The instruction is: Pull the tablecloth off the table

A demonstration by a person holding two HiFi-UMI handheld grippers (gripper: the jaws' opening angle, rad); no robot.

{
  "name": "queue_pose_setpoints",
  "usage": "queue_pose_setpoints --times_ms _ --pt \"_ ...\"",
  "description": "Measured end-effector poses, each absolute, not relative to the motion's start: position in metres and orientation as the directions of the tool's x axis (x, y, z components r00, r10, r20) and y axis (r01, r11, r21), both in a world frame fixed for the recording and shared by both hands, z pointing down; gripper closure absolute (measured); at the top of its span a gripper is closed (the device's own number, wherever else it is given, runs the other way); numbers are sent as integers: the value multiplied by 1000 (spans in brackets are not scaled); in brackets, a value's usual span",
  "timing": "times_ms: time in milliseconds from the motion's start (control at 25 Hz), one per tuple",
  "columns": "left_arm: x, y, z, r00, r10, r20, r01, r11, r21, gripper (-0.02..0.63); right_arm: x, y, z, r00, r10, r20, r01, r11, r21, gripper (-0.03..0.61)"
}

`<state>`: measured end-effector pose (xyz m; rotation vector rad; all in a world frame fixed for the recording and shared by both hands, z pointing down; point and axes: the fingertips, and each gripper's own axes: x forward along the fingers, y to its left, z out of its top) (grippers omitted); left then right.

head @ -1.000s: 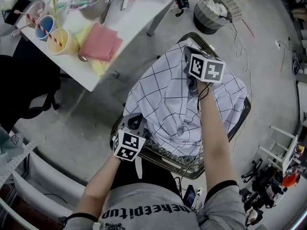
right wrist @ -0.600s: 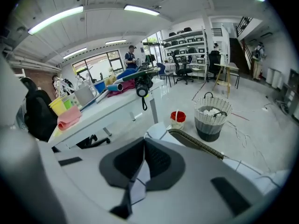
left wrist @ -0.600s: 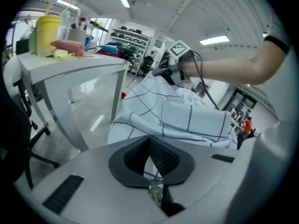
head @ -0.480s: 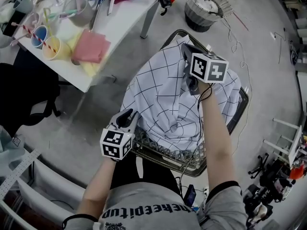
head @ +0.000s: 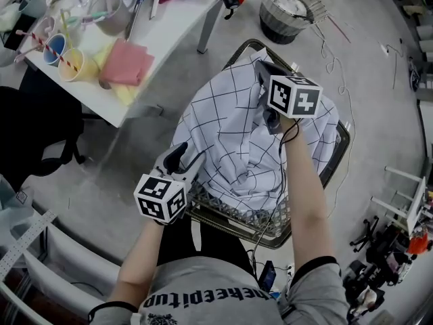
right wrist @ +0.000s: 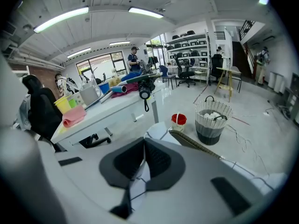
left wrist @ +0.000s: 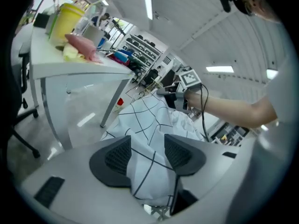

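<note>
The white tablecloth [head: 233, 137] with thin black checks lies bunched in a wire basket [head: 233, 217] on the floor. My left gripper [head: 186, 160] hangs over the basket's near left rim. Its jaws have just been opening, and a fold of cloth [left wrist: 148, 125] lies loosely between the spread pads [left wrist: 117, 157] without being pressed. My right gripper [head: 264, 70] is over the far side of the pile, shut on a thin pinch of the cloth [right wrist: 139, 172]. The left gripper view also catches the right gripper [left wrist: 172, 98] across the pile.
A white table [head: 172, 29] at upper left carries cups, straws, tools and a pink folded cloth [head: 128, 63]. A round woven bin [head: 289, 9] stands beyond the basket, with a red cup [right wrist: 178, 120] near it. A black chair [head: 34, 124] is at left.
My left gripper has lifted away from the basket's edge, rolled, and opened, letting go of the cloth's near edge. The right gripper rose slightly, still pinching the cloth.
</note>
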<state>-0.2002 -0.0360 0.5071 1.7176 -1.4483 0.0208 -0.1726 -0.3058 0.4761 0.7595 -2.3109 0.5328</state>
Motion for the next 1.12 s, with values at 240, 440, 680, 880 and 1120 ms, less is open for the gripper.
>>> queue_pose_setpoints --times_ms 240,440,680,880,1120 --pt "-187 -33 551 285 -676 680 -910 33 414 407 -174 -305 477 -629 -381 678 -637 752 -170 568" --pt "-174 -27 574 287 -573 767 -930 27 368 577 -174 -304 477 -633 -379 675 -634 754 -172 568" --pt "-179 -21 558 272 -613 742 -935 14 354 600 -169 -303 471 -629 -395 669 -622 773 -128 568" --pt "-177 -26 492 305 -705 640 -932 -85 351 601 -155 -303 456 -639 -403 655 -608 786 -110 568" --pt "-137 -34 406 415 -777 473 -897 -262 356 601 -130 -301 436 -670 -399 626 -593 794 -129 568"
